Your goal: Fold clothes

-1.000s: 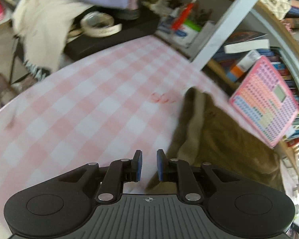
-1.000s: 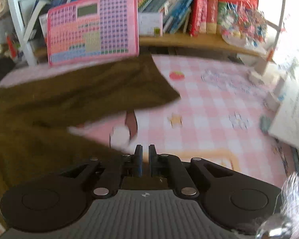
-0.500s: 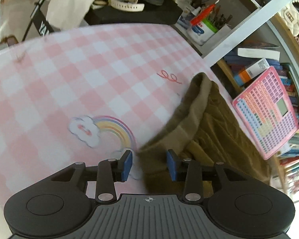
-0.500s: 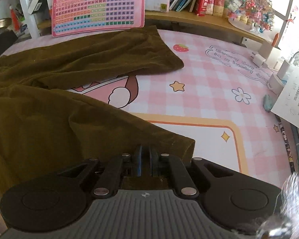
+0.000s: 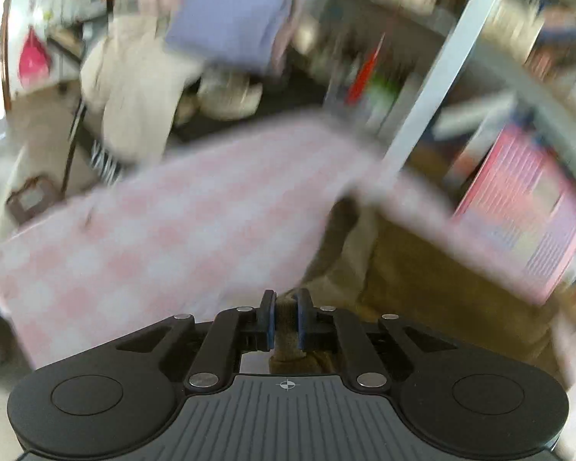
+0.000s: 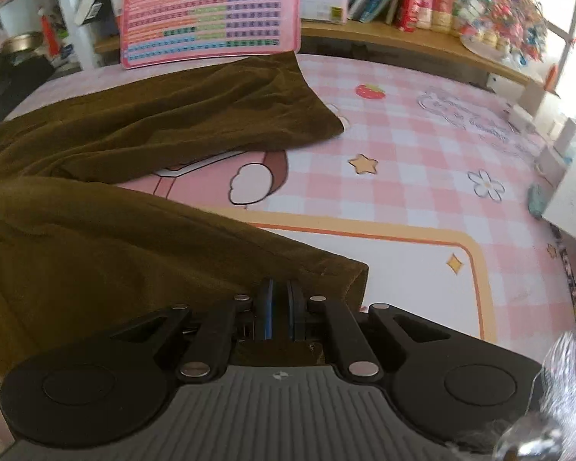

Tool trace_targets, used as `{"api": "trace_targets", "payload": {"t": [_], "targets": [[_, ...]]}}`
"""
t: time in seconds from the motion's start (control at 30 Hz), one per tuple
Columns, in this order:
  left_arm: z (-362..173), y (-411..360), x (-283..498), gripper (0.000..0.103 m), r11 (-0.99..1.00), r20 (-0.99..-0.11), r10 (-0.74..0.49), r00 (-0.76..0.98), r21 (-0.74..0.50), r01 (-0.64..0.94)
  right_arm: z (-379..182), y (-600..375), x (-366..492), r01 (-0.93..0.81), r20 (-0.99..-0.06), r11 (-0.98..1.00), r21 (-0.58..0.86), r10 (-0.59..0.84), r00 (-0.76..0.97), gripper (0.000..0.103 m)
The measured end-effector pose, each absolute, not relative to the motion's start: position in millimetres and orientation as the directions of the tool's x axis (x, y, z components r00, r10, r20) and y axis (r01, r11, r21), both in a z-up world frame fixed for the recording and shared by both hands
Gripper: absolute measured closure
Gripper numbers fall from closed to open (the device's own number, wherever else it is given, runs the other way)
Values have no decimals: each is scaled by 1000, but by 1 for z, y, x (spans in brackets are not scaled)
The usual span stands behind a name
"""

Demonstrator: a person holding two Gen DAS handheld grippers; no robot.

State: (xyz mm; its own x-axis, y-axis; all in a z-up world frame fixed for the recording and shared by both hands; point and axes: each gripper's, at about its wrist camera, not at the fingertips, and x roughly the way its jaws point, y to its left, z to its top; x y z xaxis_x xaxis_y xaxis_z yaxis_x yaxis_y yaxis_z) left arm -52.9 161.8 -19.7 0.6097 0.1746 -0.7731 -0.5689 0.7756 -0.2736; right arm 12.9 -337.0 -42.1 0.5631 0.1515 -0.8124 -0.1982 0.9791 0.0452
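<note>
On pink checked mat (image 6: 422,146), L gripper (image 5: 286,320) & R gripper (image 6: 279,309) both pinch brown trousers (image 6: 115,253) w/ jaws nearly closed; next prob: lift, fold leg over.

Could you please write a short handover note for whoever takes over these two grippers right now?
Left gripper: shut on a brown fold at the waist end of the trousers; that view is blurred.
Right gripper: shut on the hem of the near trouser leg.
The trousers lie spread on the pink checked table mat, the far leg reaching toward the pink chart.
Done: both ends gripped.
Left: no fold made yet; bring the legs together, then fold.
</note>
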Motion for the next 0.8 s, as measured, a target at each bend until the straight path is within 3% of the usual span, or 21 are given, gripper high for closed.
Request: {"api": "trace_targets", "payload": {"t": [0.07, 0.27, 0.47, 0.53, 0.6, 0.8], "targets": [[-30, 163, -52, 78, 785, -802, 182, 569, -230, -576, -41, -334, 15, -214, -815, 976, 46, 160, 557, 90], [-1, 161, -71, 76, 754, -695, 284, 660, -264, -602, -22, -353, 15, -160, -775, 981, 112, 187, 604, 88], [-10, 145, -57, 76, 819, -710, 172, 683, -282, -500, -32, -349, 24, -165, -796, 979, 121, 195, 573, 91], [-16, 139, -52, 76, 835, -726, 138, 673, -280, -474, -40, -349, 25, -155, -812, 984, 87, 160, 561, 101], [-22, 132, -46, 76, 850, -742, 104, 662, -279, -446, -43, -358, 30, -122, -799, 988, 90, 145, 583, 103], [-37, 115, -32, 74, 887, -779, 14, 627, -279, -367, -44, -367, 53, -115, -802, 992, 57, 114, 586, 103]]}}
